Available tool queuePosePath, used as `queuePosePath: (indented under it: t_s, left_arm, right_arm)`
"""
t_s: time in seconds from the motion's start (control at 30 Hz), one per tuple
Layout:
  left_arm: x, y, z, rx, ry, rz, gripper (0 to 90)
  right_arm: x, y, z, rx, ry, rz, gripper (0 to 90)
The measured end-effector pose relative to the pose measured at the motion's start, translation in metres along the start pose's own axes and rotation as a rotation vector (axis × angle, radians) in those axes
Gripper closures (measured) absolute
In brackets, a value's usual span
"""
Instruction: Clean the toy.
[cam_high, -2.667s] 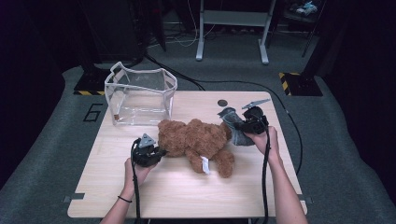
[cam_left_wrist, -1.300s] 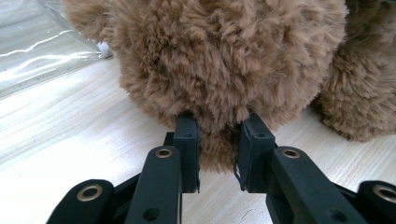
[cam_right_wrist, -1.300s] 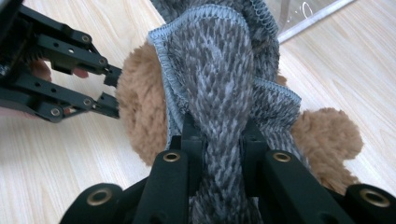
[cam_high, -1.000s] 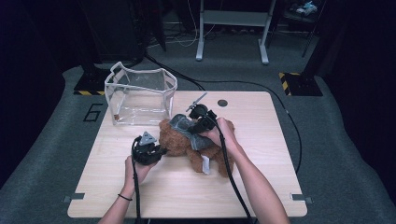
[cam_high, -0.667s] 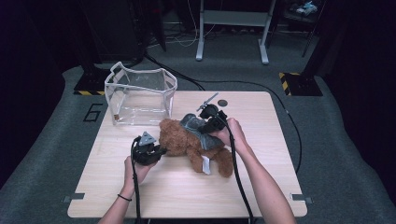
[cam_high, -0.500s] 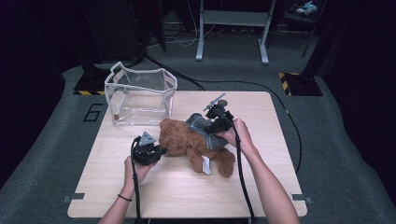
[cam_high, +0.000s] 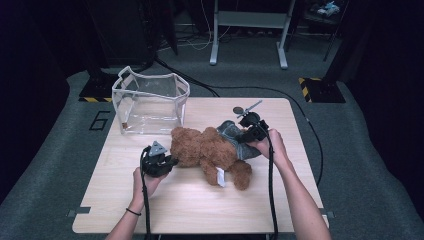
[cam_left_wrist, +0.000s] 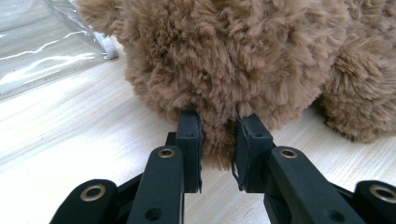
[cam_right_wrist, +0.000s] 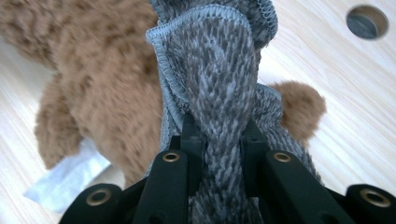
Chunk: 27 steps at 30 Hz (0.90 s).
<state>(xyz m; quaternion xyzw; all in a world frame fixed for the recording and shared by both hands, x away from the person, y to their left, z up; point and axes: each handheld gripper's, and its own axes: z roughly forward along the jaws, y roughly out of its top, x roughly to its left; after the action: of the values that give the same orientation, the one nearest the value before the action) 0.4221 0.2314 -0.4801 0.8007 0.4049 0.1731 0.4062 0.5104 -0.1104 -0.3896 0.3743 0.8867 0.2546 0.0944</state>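
The brown teddy bear (cam_high: 210, 152) lies on its side in the middle of the wooden table (cam_high: 190, 210), just in front of the clear plastic bag (cam_high: 150, 102). The left gripper (cam_left_wrist: 218, 140) pinches a tuft of fur on the bear's head, and the right gripper (cam_right_wrist: 219, 140) squeezes a fold of the little grey knit garment (cam_right_wrist: 219, 70) by the bear's legs. Both things look soft, light and floppy, so the knit will probably stretch and bunch, and a thick fold near its hem should be the best place to hold.

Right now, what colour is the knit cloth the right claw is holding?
Mottled grey knit cloth, seen best in the right gripper view, pinched in the right claw.
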Motion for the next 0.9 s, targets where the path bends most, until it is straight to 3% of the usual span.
queuePosePath:
  t_s: [0.2,0.33,0.4,0.6,0.9]
  left_arm:
    - [0.0,0.0,0.0,0.003,-0.002,-0.004,73.8]
    - [0.0,0.001,0.0,-0.001,-0.004,-0.006,73.9]
    - [0.0,0.002,-0.001,0.003,-0.006,-0.002,73.9]
    - [-0.001,0.004,-0.001,-0.003,-0.004,-0.003,73.9]
    - [-0.002,0.007,-0.002,-0.006,-0.006,0.005,73.9]
  right_arm:
    - [-0.015,-0.012,-0.002,0.014,-0.037,0.051,77.2]
    - [-0.018,-0.014,-0.01,-0.019,-0.042,0.071,77.1]
    - [-0.015,-0.011,-0.016,-0.039,-0.041,0.058,77.0]
    - [0.009,0.008,-0.026,-0.101,-0.014,-0.018,76.8]
    - [0.057,0.037,-0.007,-0.117,0.075,-0.131,76.2]
